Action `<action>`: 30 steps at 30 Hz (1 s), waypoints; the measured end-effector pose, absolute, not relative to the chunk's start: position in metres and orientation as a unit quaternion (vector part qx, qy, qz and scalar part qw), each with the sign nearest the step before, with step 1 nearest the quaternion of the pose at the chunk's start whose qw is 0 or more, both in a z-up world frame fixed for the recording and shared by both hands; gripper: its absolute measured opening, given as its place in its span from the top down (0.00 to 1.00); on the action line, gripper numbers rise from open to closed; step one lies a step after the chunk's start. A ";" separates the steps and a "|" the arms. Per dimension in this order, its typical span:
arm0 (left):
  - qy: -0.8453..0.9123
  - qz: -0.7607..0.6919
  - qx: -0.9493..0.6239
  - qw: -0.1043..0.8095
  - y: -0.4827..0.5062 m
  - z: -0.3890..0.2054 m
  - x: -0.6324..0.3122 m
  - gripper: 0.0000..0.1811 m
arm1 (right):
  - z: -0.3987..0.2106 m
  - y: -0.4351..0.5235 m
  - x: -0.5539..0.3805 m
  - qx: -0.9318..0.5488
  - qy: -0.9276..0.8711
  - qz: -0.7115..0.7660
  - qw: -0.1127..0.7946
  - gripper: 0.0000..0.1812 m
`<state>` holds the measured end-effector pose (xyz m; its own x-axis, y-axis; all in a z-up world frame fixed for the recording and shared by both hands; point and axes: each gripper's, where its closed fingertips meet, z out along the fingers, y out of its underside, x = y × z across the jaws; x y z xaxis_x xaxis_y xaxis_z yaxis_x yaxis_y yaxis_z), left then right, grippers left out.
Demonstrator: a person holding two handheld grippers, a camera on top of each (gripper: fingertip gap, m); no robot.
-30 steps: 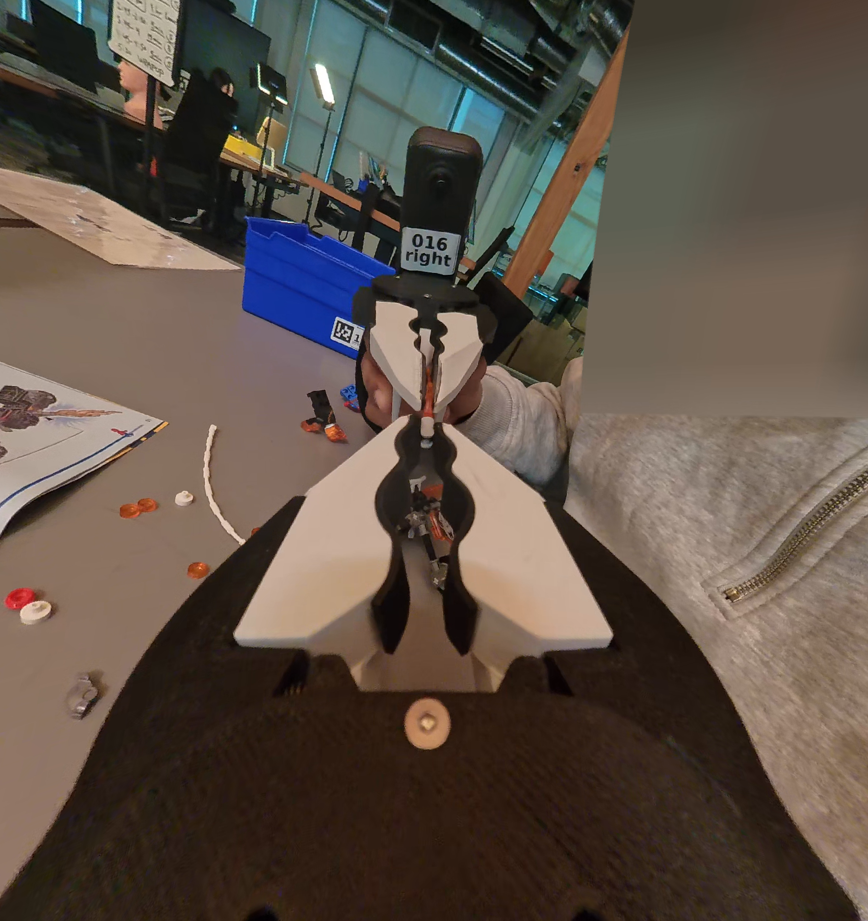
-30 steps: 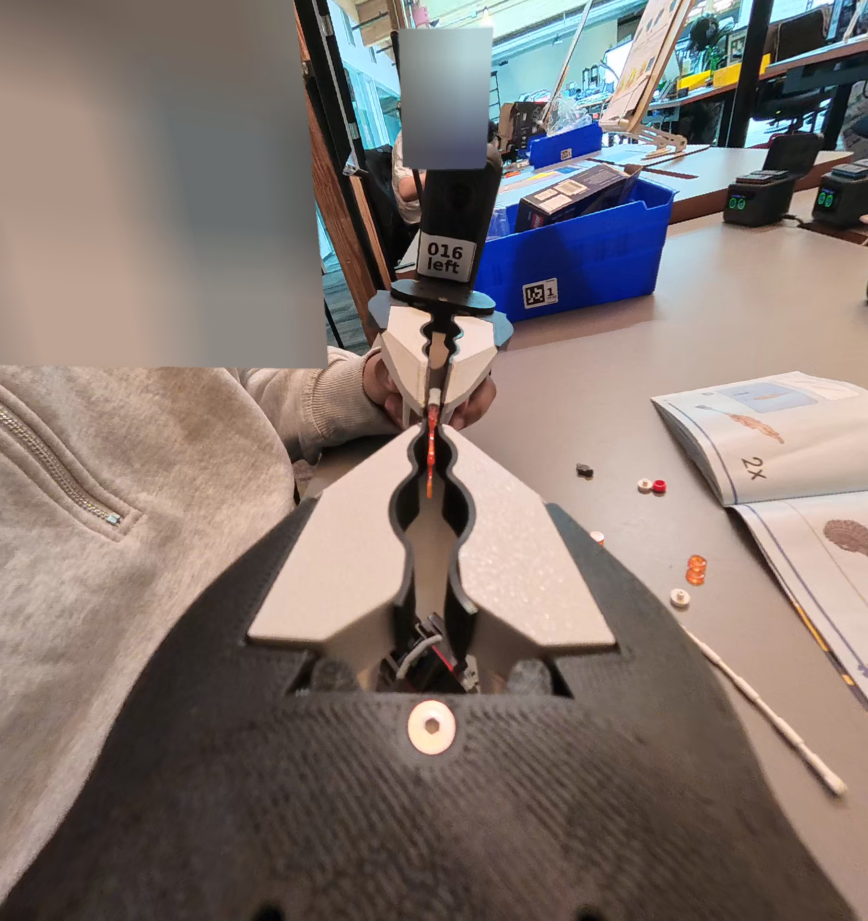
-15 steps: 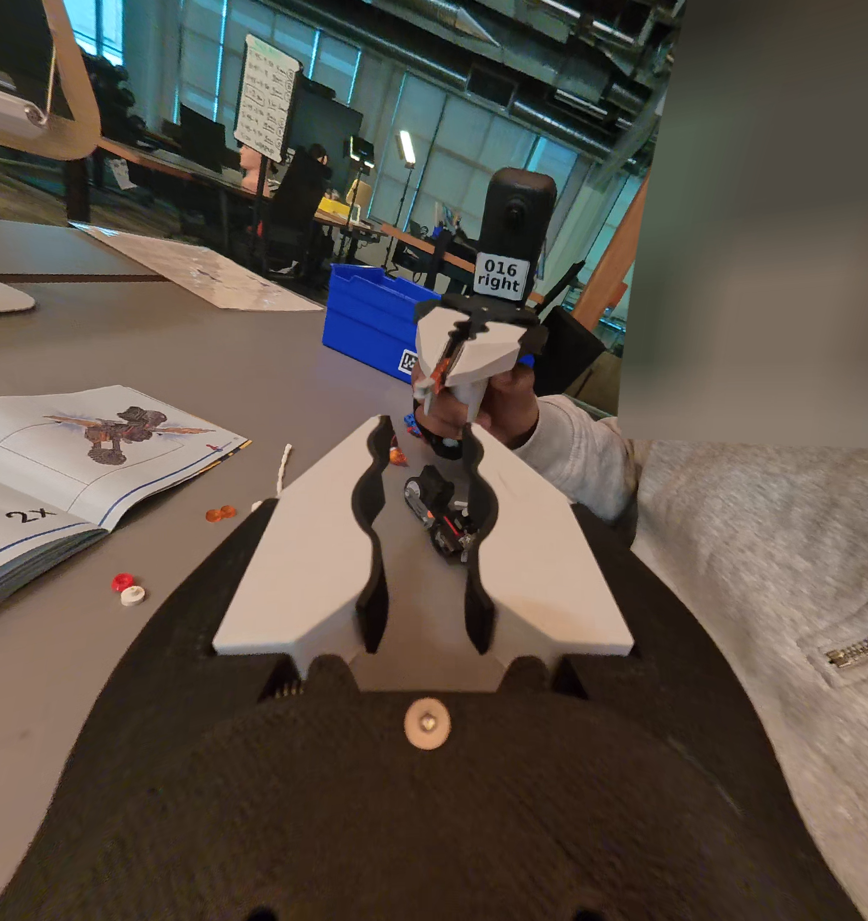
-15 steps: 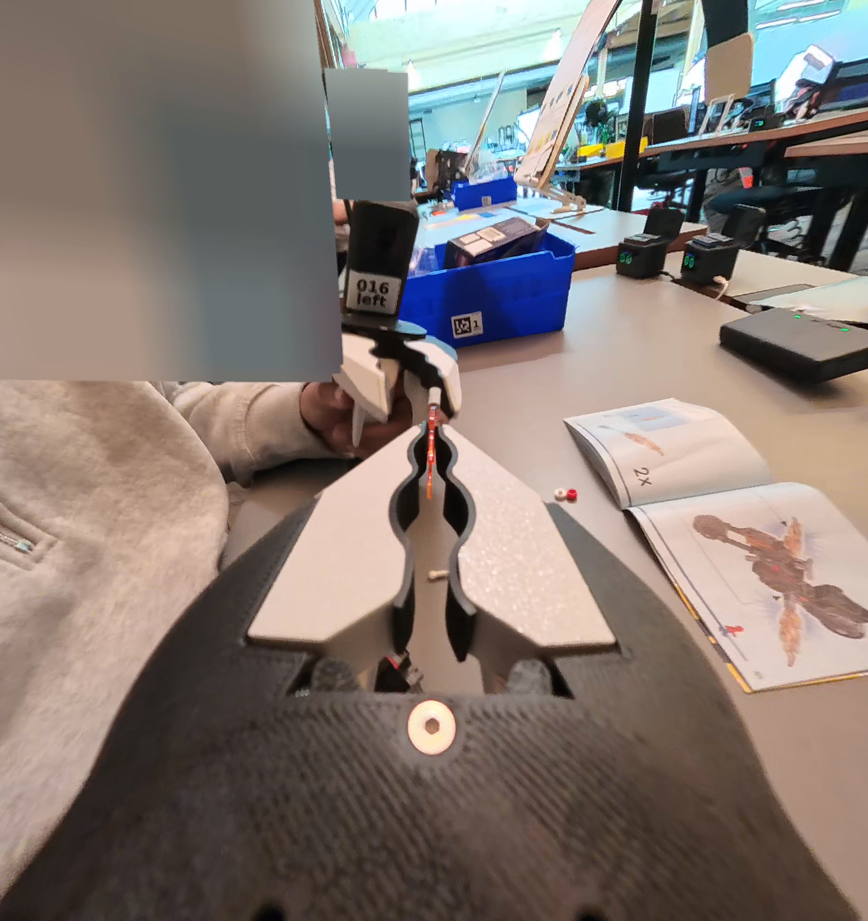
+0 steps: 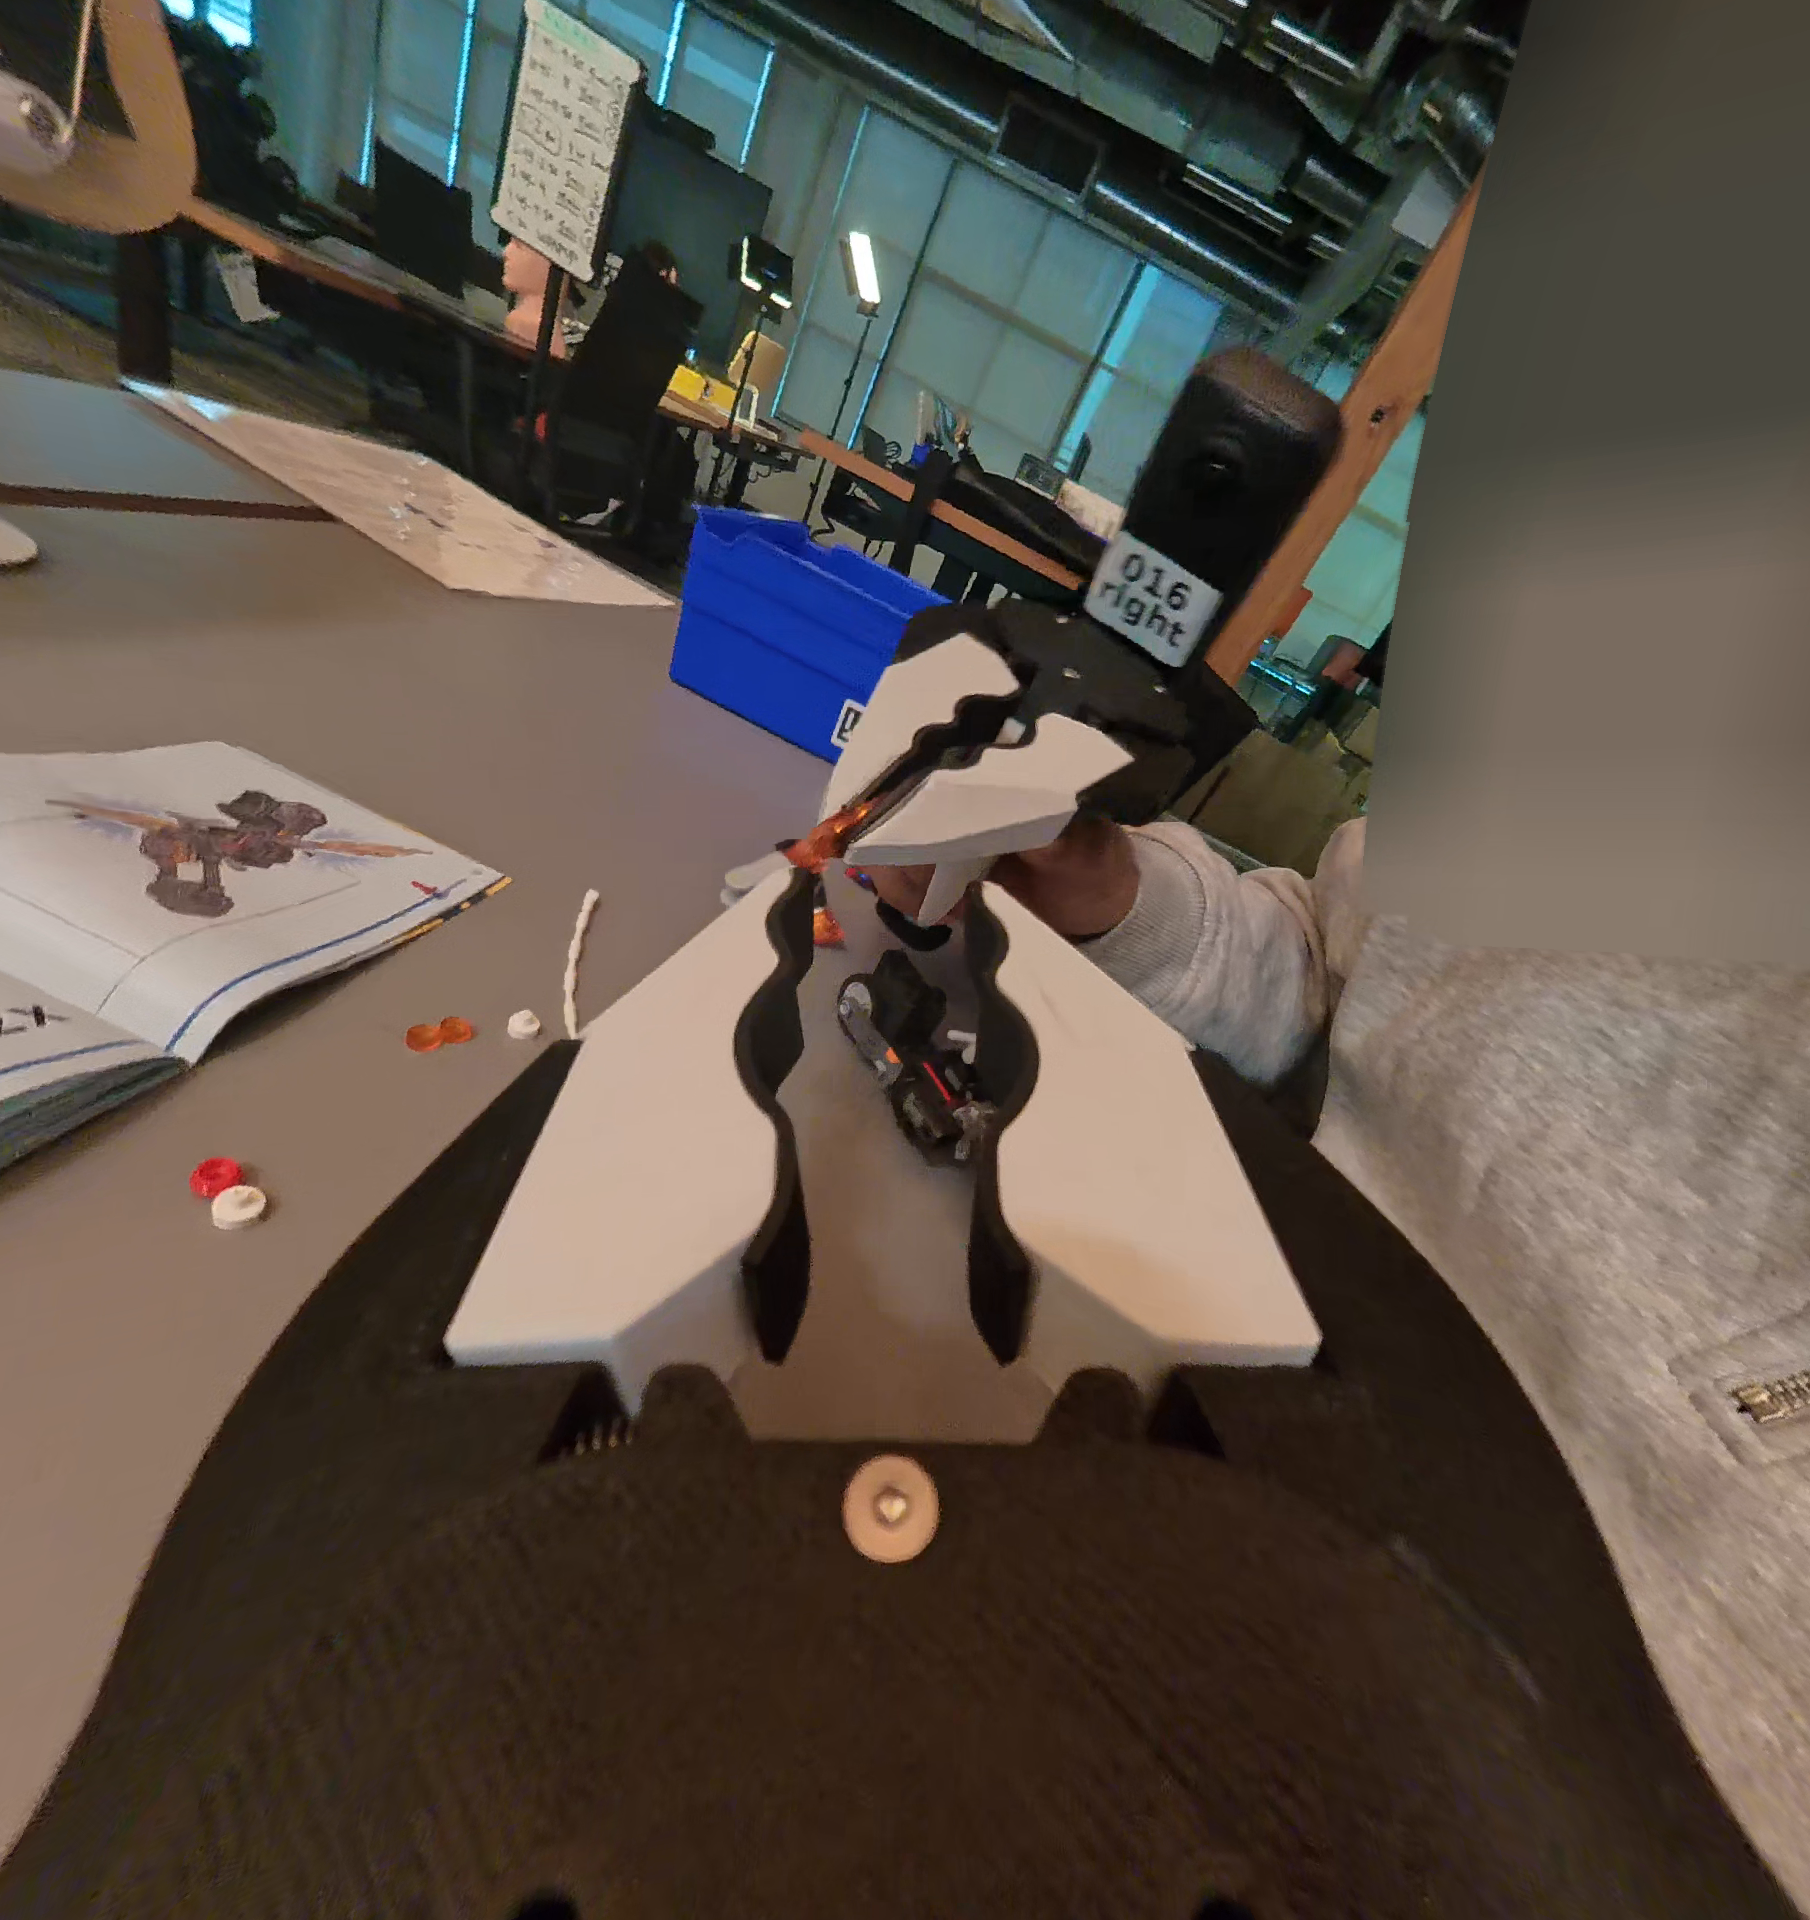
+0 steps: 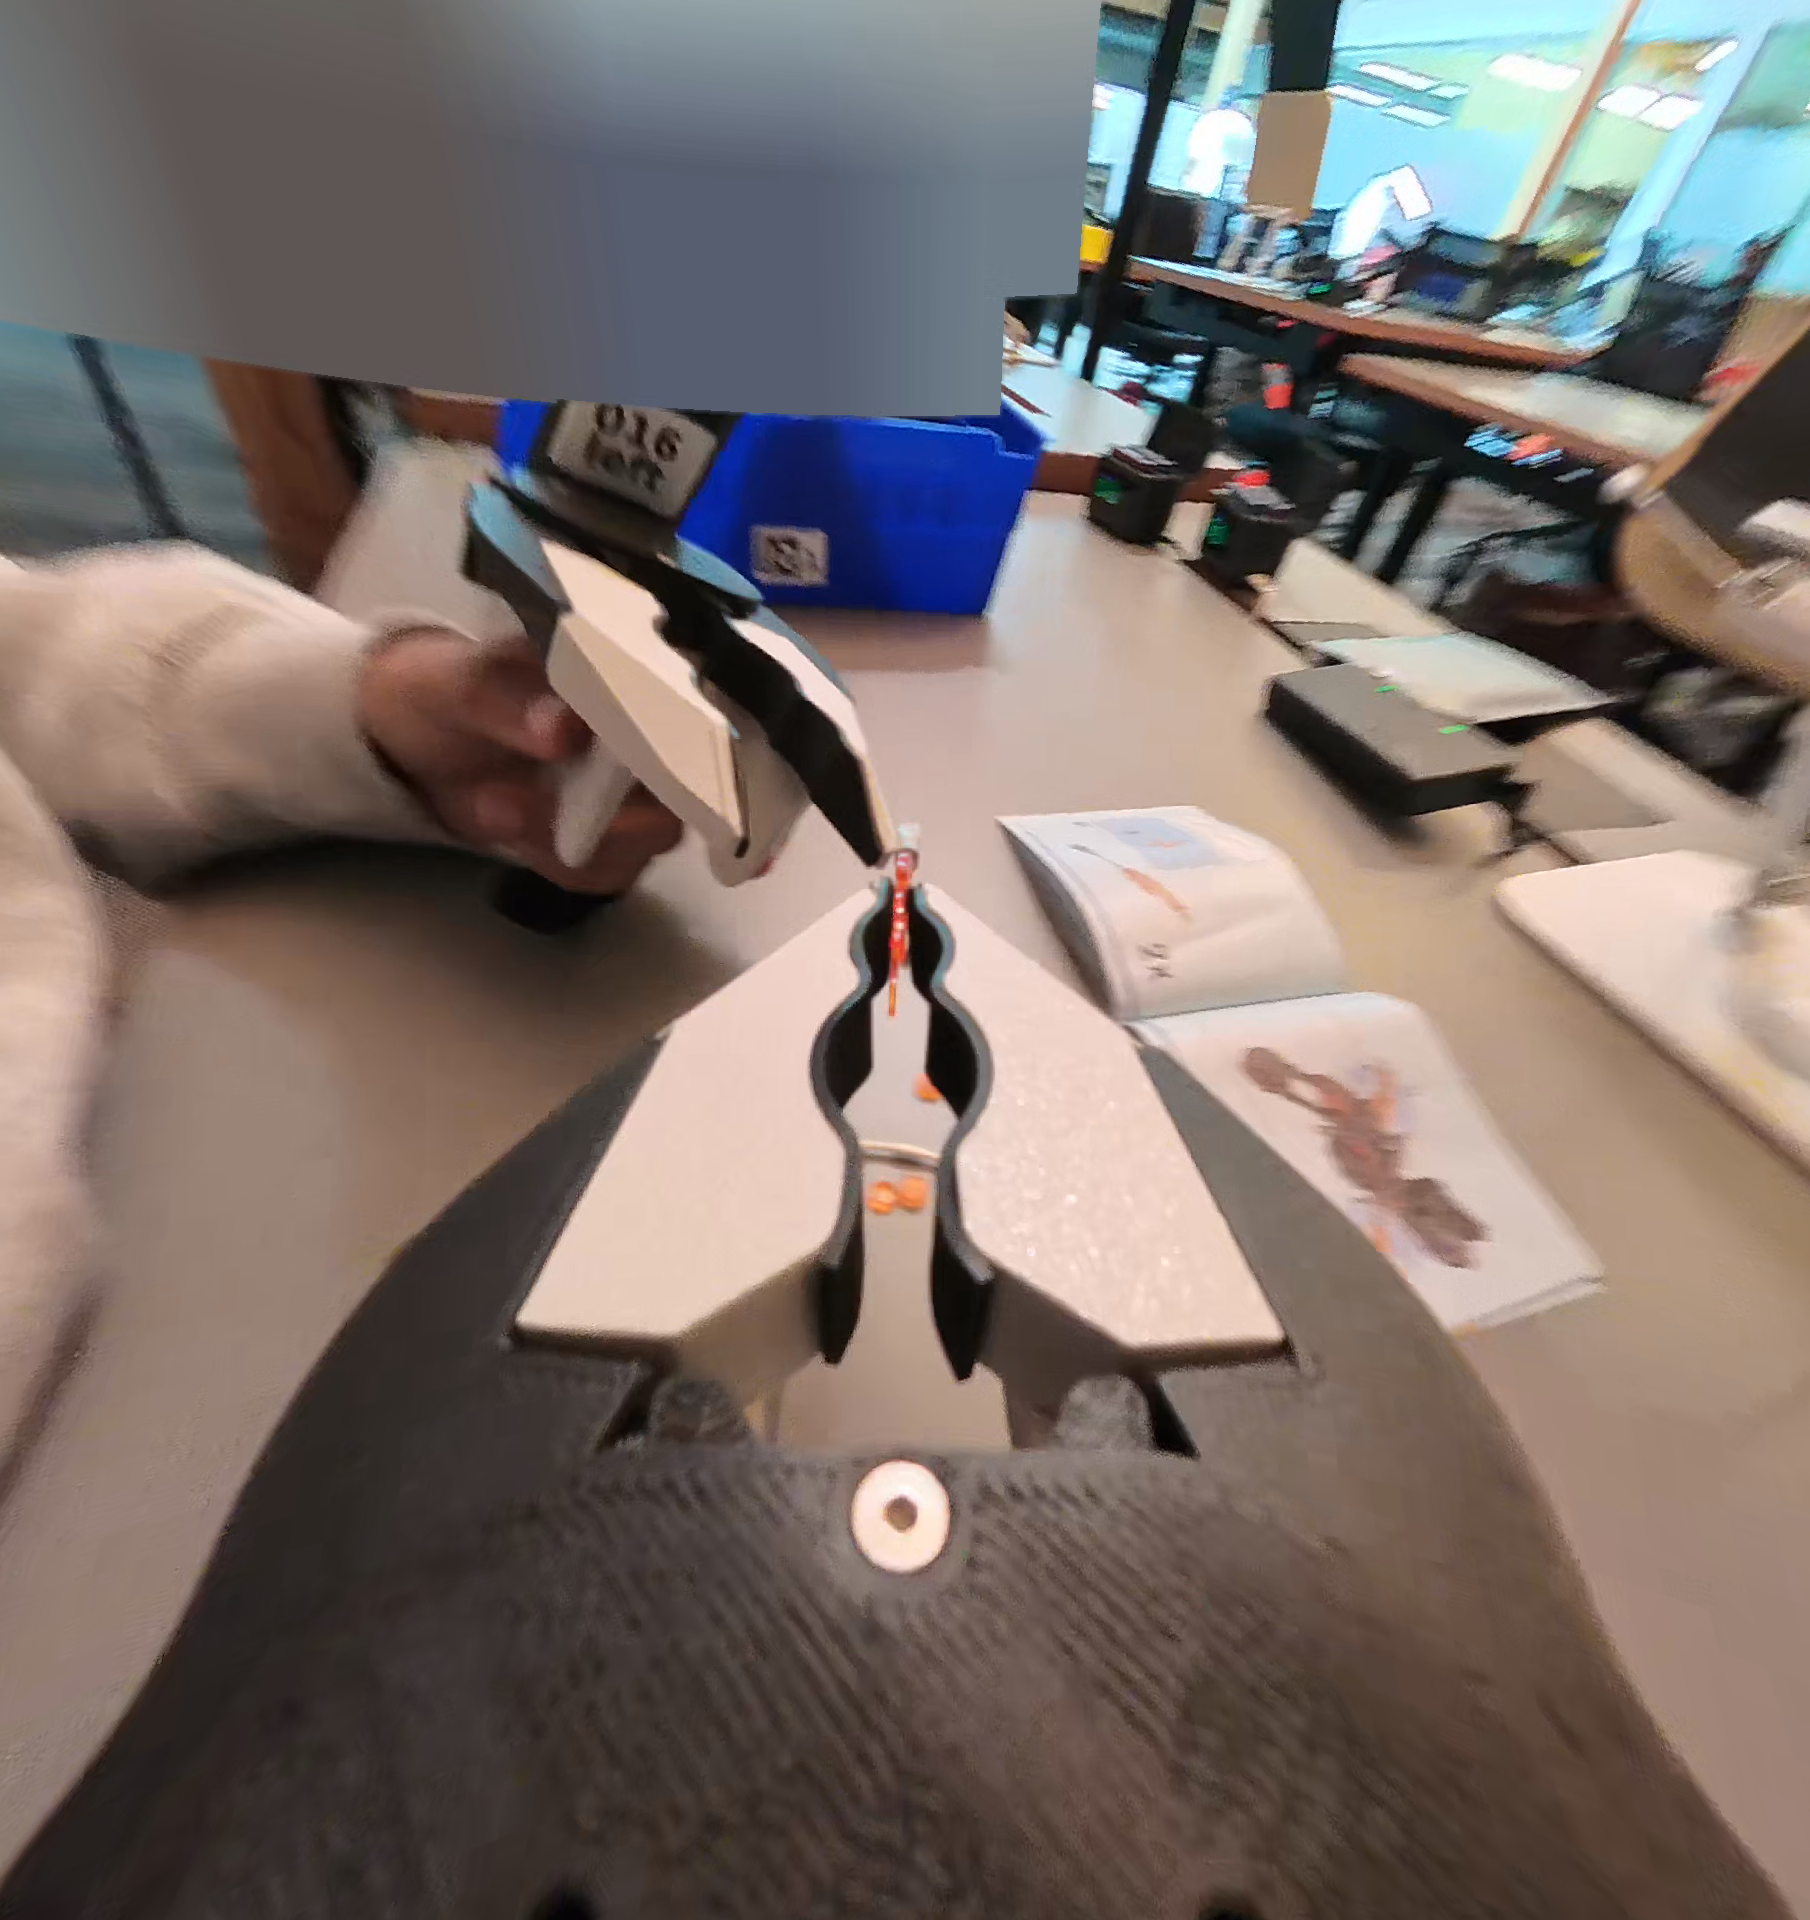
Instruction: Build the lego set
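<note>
In the left wrist view my left gripper (image 5: 885, 914) is open and empty. A small black Lego assembly (image 5: 911, 1049) with grey and red bits lies on the grey table (image 5: 361, 707) between its fingers (image 5: 672, 1122), near the right one. My right gripper (image 5: 859, 831) faces it, tilted, and is shut on a thin translucent orange piece (image 5: 823, 836) just above my left fingertips. In the right wrist view my right gripper (image 6: 896, 894) pinches the orange piece (image 6: 896, 935) at its tips. The left gripper (image 6: 807, 831) shows open just beyond, held by a hand.
An open instruction booklet (image 5: 205, 883) (image 6: 1348, 1091) lies on the table. Loose parts lie near it: orange studs (image 5: 439, 1034) (image 6: 896, 1195), a red stud (image 5: 215, 1177), a white stud (image 5: 239, 1207), a white rod (image 5: 579, 961). A blue bin (image 5: 776, 644) (image 6: 880, 499) stands behind. A black box (image 6: 1389, 717) sits far right. The tips of both grippers are at nearly the same place. The white stud (image 5: 239, 1207) sits 12 cm or so from the ends of my left fingers.
My left gripper has opened and let go of the black assembly, which now lies on the table. My right gripper has tilted and pulled away slightly, still shut on the orange piece.
</note>
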<state>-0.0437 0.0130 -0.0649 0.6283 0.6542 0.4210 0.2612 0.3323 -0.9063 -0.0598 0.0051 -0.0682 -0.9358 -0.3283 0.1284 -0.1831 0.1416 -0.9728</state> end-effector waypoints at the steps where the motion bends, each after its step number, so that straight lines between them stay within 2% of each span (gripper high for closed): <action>1: -0.416 0.131 -0.559 0.706 0.013 -0.068 -0.045 0.85 | -0.070 0.004 -0.060 -0.178 0.755 -0.631 0.030 1.00; 9: -0.451 0.022 -0.521 0.724 0.015 -0.074 -0.049 0.82 | -0.080 -0.002 -0.056 -0.259 0.745 -0.596 -0.152 0.99; 14: -0.464 -0.023 -0.489 0.738 0.010 -0.072 -0.050 0.87 | -0.087 -0.004 -0.048 -0.317 0.725 -0.565 -0.234 0.90; 19: -0.469 0.001 -0.497 0.730 0.006 -0.074 -0.052 0.97 | -0.085 -0.003 -0.042 -0.328 0.717 -0.564 -0.245 0.88; 30: -0.467 0.022 -0.509 0.723 0.005 -0.075 -0.052 1.00 | -0.093 -0.001 -0.030 -0.342 0.726 -0.561 -0.201 0.91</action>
